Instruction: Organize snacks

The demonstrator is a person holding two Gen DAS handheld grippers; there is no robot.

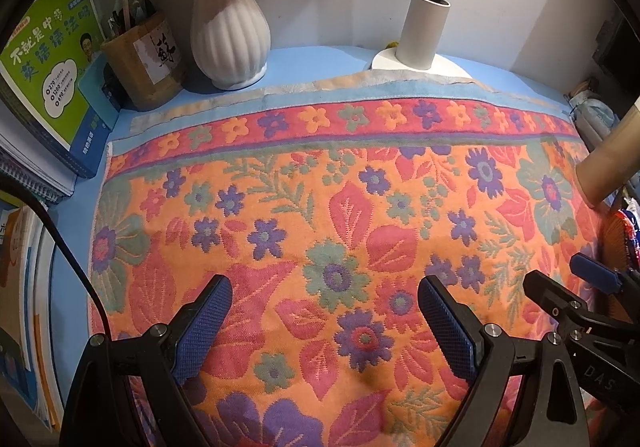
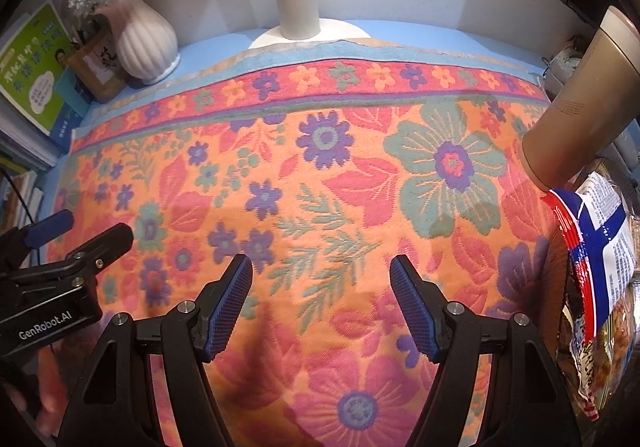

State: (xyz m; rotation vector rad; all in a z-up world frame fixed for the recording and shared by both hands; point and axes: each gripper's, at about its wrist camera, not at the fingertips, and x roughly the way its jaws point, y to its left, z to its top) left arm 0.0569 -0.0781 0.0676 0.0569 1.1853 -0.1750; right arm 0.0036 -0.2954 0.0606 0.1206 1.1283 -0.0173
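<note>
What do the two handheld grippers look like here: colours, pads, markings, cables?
Both are matte black two-finger grippers with silver pivot bolts. The left gripper has textured blue rubber pads, and a black cable runs beside it. The right gripper has the same blue pads. White "GenRobot.AI" lettering marks the left gripper's body. No sleeves are visible.

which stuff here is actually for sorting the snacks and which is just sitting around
For the job:
- snack bag, at the right edge of the floral towel
- left tongs and right tongs, both open and empty

Just lying about:
- white vase with flowers
- lamp base
- pen holder
- green book
- tan cylinder
</note>
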